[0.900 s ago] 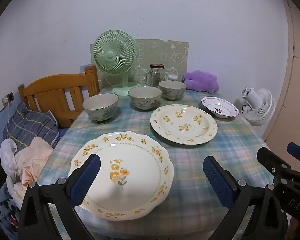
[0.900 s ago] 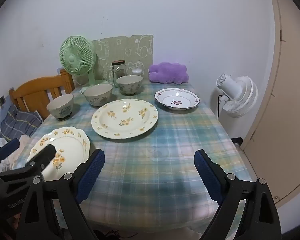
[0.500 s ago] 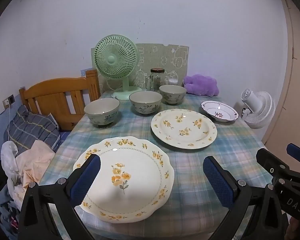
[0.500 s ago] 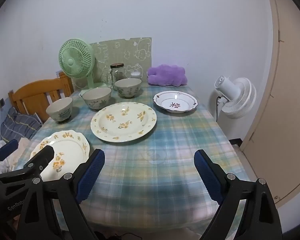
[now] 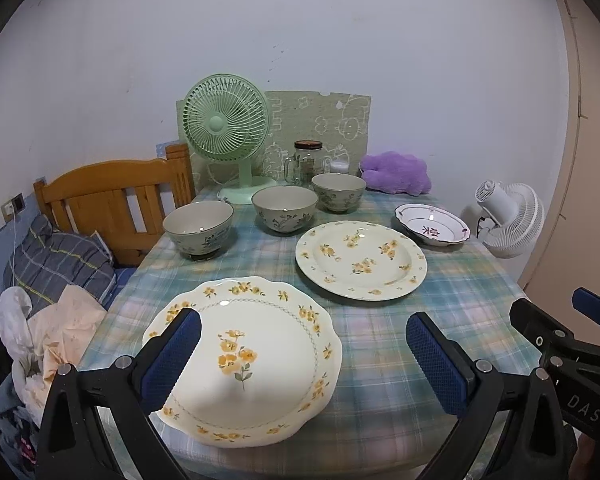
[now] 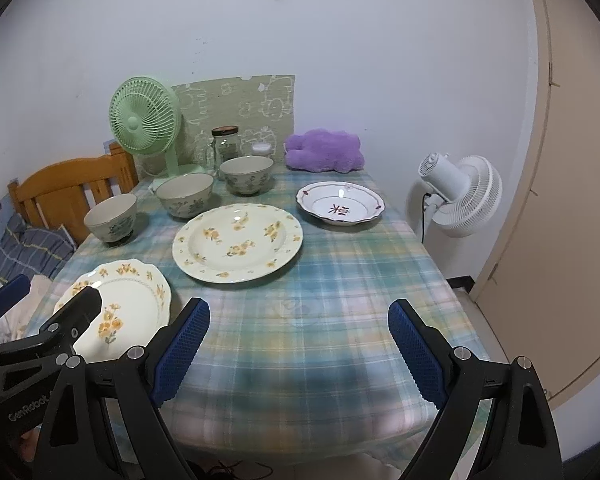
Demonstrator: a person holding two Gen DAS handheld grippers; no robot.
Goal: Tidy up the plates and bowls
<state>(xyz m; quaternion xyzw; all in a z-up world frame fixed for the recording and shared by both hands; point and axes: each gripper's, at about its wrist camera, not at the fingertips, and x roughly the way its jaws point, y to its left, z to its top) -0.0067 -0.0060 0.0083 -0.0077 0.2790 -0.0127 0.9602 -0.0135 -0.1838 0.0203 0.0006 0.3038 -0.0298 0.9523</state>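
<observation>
A scalloped plate with yellow flowers lies at the table's near left. My left gripper hovers open above its near edge, nothing between the blue pads. A larger round yellow-flowered plate sits mid-table. A small white dish with a red motif lies far right. Behind stand three grey-green bowls: left, middle, right. My right gripper is open over bare checked cloth near the front edge.
At the back stand a green desk fan, a glass jar, a patterned board and a purple plush. A white fan stands right of the table. A wooden headboard and bedding lie left.
Both grippers have pulled back and risen slightly, so the table and dishes sit a little lower and farther in both views. Both stay open. No dish has moved.
</observation>
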